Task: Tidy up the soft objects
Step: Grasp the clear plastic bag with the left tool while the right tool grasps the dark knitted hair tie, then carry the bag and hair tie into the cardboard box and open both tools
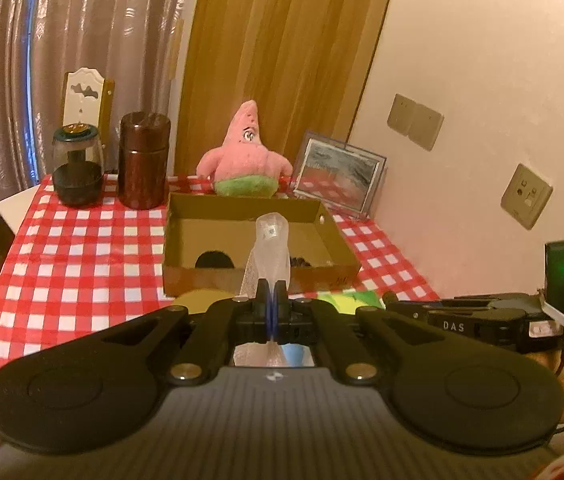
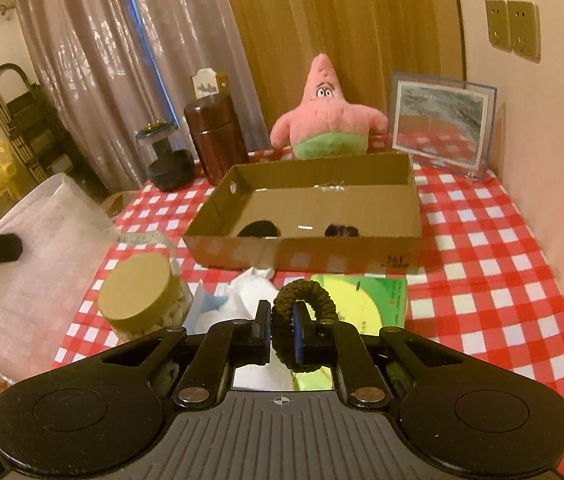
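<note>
My left gripper (image 1: 270, 292) is shut on a clear, soft plastic-like piece (image 1: 269, 248) that stands up in front of the open cardboard box (image 1: 241, 280). My right gripper (image 2: 284, 314) is shut on a dark olive braided ring (image 2: 302, 300) and holds it just in front of the box (image 2: 306, 254). Two dark soft items (image 2: 259, 229) (image 2: 342, 231) lie inside the box against its near wall. A pink star plush (image 2: 328, 112) sits behind the box; it also shows in the left wrist view (image 1: 245, 152).
On the red checked tablecloth (image 2: 482, 280) are a brown canister (image 2: 215, 136), a dark glass jar (image 2: 165, 160), a framed picture (image 2: 442, 128), a lidded jar (image 2: 137, 292), white tissue (image 2: 249, 292) and a green packet (image 2: 366, 300). The wall is at the right.
</note>
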`<control>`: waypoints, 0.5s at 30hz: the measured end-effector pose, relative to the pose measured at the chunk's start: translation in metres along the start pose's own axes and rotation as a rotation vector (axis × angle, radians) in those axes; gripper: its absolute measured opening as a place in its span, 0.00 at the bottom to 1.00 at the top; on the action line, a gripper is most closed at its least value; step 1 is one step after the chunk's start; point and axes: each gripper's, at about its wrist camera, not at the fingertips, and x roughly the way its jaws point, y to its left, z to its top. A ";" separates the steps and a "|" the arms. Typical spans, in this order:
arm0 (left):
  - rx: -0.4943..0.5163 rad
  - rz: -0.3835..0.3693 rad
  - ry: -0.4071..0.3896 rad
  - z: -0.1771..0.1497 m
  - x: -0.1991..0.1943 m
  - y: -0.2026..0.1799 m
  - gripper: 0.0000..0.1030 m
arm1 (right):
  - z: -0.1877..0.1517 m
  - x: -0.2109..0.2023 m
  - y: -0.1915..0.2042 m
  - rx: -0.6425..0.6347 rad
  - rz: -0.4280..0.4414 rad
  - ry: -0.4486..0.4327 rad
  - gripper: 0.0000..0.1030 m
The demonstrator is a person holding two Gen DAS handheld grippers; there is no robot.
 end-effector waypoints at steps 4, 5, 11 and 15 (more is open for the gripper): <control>-0.005 -0.009 -0.004 0.015 0.014 0.003 0.00 | 0.012 0.003 -0.006 -0.008 -0.001 -0.004 0.11; -0.004 -0.007 -0.002 0.019 0.021 0.004 0.00 | 0.016 0.005 -0.007 -0.010 0.000 -0.004 0.11; 0.020 0.003 0.011 0.050 0.065 0.013 0.00 | 0.046 0.027 -0.024 -0.027 0.000 -0.012 0.11; 0.050 0.015 0.022 0.071 0.100 0.018 0.00 | 0.069 0.049 -0.036 -0.039 -0.005 -0.013 0.11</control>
